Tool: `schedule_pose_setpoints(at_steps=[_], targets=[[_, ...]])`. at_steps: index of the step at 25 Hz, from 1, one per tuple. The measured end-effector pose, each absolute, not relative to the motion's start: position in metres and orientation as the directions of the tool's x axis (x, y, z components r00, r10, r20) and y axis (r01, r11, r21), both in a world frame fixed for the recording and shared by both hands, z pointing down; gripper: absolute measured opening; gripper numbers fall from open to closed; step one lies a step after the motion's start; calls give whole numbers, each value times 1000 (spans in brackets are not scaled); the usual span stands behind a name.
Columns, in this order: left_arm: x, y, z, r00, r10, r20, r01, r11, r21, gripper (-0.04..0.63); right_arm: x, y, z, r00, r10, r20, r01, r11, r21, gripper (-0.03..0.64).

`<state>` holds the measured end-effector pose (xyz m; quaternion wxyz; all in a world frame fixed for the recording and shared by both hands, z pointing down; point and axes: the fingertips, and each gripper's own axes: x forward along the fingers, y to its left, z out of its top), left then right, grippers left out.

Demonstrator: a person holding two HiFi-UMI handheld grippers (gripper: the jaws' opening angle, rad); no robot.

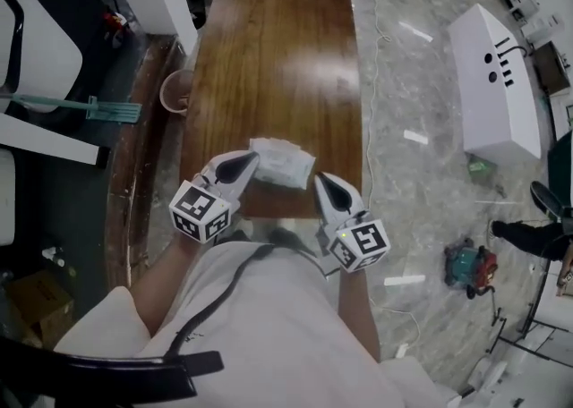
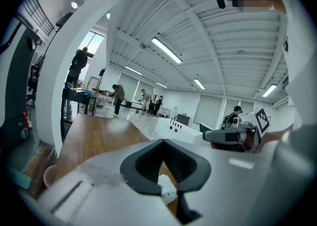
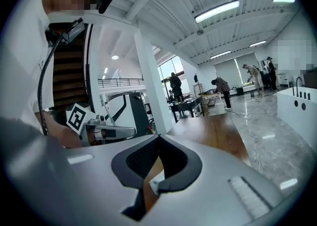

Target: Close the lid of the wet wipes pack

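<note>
The white wet wipes pack (image 1: 283, 163) lies near the front edge of the brown wooden table (image 1: 277, 57). Its lid cannot be made out from here. My left gripper (image 1: 252, 159) is shut, and its tip is at the pack's left end. My right gripper (image 1: 319, 179) is also shut, just off the pack's right front corner. In the left gripper view the jaws meet at the tip (image 2: 162, 141), and a bit of the pack (image 2: 167, 186) shows below them. In the right gripper view the closed jaws (image 3: 158, 136) show a white corner of the pack (image 3: 154, 186) beneath.
A beige bucket (image 1: 176, 90) stands on the floor by the table's left edge, with a teal broom (image 1: 89, 108) beyond it. A long white box (image 1: 497, 84) lies on the marble floor to the right, with cables and a tool (image 1: 470, 265). People stand far off.
</note>
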<state>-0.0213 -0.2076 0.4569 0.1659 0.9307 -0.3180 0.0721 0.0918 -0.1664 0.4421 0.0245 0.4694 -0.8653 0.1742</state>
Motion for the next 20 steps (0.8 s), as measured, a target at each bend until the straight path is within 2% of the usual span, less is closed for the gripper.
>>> schedule_pose_setpoints(at_steps=[10,20], targets=[[-22,-218,463,625,-735,262,-780,-580,234,3,104,-214,473,-660,-697,279,-750,629,-202,9],[-28,-207,499,554,-761,337,-832,-489,262,3,90,-247,515,-735,-586,340,-665,721,-195,9]])
